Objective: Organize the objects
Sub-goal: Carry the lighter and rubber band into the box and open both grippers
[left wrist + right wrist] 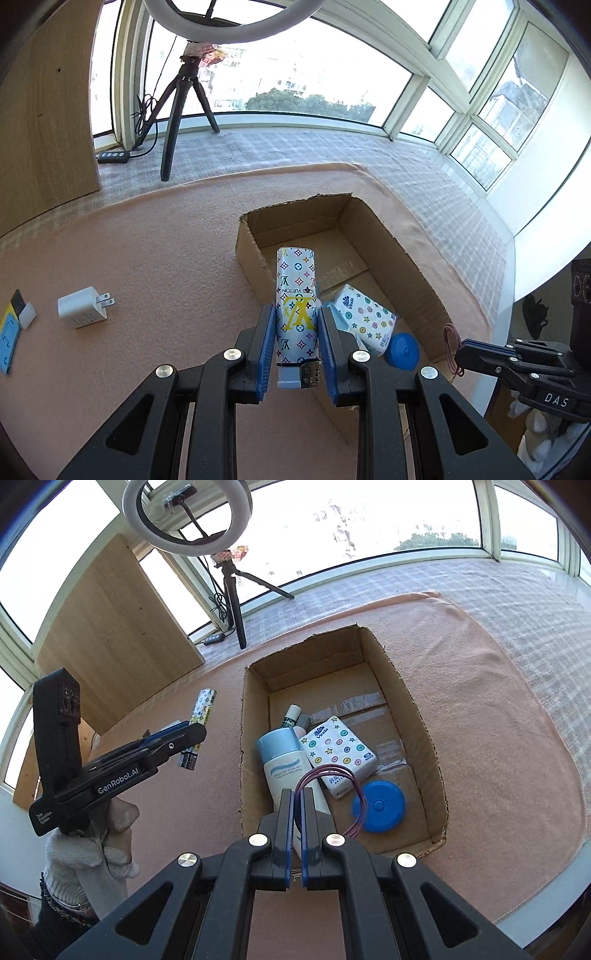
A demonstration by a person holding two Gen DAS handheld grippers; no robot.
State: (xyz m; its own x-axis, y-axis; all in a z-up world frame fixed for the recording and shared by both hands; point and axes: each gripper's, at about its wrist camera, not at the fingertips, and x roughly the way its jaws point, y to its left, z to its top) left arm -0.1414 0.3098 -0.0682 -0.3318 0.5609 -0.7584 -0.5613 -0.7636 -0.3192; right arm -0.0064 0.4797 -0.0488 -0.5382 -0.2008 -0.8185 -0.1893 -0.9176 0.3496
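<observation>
1. Left tool pinches the lighter along its length, held just left of the box.
2. Right tool, pressed together on the wire loop, hangs over the box, nearer to dropping.

box far half: bare floor | near half: bottle, tissues (crowded)

Patterned lighter held upright, purple hair-tie loops pinched

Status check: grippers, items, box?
Left gripper shut on patterned lighter. Right gripper shut on hair ties over cardboard box. Charger outside the box.
</observation>
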